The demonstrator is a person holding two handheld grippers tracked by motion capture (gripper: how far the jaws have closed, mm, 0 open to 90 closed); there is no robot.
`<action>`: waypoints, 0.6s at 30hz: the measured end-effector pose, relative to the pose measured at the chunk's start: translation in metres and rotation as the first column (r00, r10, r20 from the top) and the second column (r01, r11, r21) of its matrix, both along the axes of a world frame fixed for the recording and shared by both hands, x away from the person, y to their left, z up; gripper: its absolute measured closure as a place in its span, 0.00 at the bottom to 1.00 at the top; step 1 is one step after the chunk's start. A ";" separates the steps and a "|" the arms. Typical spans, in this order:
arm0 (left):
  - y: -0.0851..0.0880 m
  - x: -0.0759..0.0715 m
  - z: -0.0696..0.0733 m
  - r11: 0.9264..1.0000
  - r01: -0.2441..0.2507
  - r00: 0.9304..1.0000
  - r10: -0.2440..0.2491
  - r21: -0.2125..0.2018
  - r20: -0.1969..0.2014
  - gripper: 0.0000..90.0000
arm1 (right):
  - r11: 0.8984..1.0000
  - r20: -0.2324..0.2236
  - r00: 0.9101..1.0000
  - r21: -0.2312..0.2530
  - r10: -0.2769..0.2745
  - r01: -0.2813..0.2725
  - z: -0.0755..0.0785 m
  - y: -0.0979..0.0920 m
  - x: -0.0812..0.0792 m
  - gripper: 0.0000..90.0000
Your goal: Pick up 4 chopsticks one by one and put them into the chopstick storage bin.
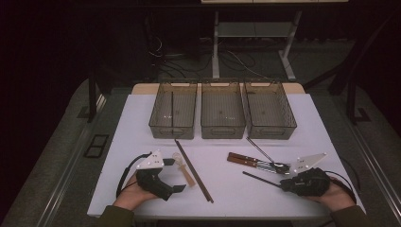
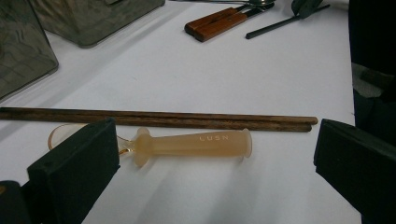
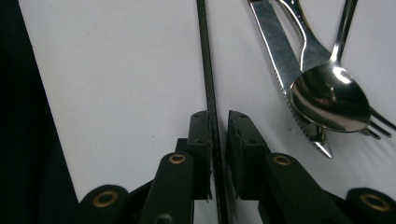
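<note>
Looking at what could bite here, biggest thing first: the three smoky bins sit well ahead of both grippers, so whatever gets lifted has a long carry over the white table, plenty of room for a thin stick to swing or slide out.

Next, the wooden chopsticks lie just beyond the left gripper, whose jaws are spread wide with nothing between the pads. The translucent spoon sits between those jaws and the chopsticks, nearly touching them, so closing now would likely catch the spoon instead, or shove both.

Over by the right gripper, the steak knife, metal spoon and fork are heaped just beside the jaw tips. Any sideways drift could knock that pile.

Smallest and riskiest: the black chopstick. It runs straight between the right jaws, which look nearly pressed together on it but with a sliver of gap on one side. It's gripped near its end, so I reckon it'll pivot or droop once it's lifted.
</note>
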State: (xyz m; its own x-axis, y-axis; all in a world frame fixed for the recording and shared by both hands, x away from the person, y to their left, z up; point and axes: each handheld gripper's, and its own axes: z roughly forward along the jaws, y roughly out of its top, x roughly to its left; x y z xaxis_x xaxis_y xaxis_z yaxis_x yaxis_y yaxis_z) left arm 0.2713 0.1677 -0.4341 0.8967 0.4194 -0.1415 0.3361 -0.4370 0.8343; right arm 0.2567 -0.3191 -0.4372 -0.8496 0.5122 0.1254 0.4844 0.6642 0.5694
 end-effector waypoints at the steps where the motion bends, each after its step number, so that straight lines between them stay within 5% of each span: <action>1: 0.000 0.000 0.000 1.000 0.001 1.000 -0.001 0.000 0.000 0.00 | 1.000 0.002 1.000 0.000 0.003 -0.003 -0.001 0.000 0.000 0.89; 18: -0.002 0.000 -0.001 1.000 0.003 1.000 -0.003 0.002 0.001 0.00 | 0.999 0.036 0.998 -0.002 0.051 -0.051 -0.002 0.001 -0.001 0.96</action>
